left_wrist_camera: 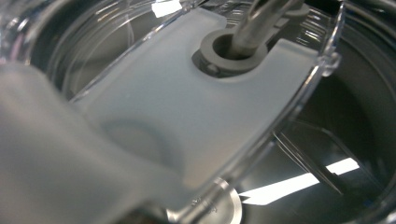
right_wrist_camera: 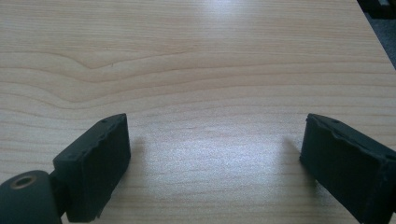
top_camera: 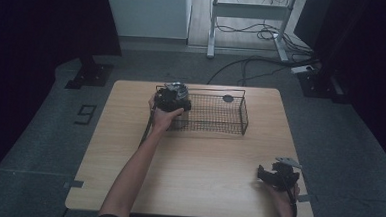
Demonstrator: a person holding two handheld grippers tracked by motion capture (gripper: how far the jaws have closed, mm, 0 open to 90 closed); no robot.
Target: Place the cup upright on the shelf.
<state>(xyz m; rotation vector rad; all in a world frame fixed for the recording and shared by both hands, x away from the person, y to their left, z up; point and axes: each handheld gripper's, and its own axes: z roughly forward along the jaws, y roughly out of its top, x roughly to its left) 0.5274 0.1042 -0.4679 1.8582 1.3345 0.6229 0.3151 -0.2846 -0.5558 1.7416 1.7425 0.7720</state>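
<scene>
Black wire basket (top_camera: 220, 115); pale wood table (top_camera: 193, 163)

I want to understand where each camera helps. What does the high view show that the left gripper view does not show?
The high view alone gives the layout: the wooden table, the black wire basket at its far side, the left gripper at the basket's left end with a clear item under it, and the right gripper near the table's right front corner. The left gripper view alone gives close detail: a clear plastic container with a frosted lid piece, a grey ring and a metal rod through it. Both share that clear container.
</scene>
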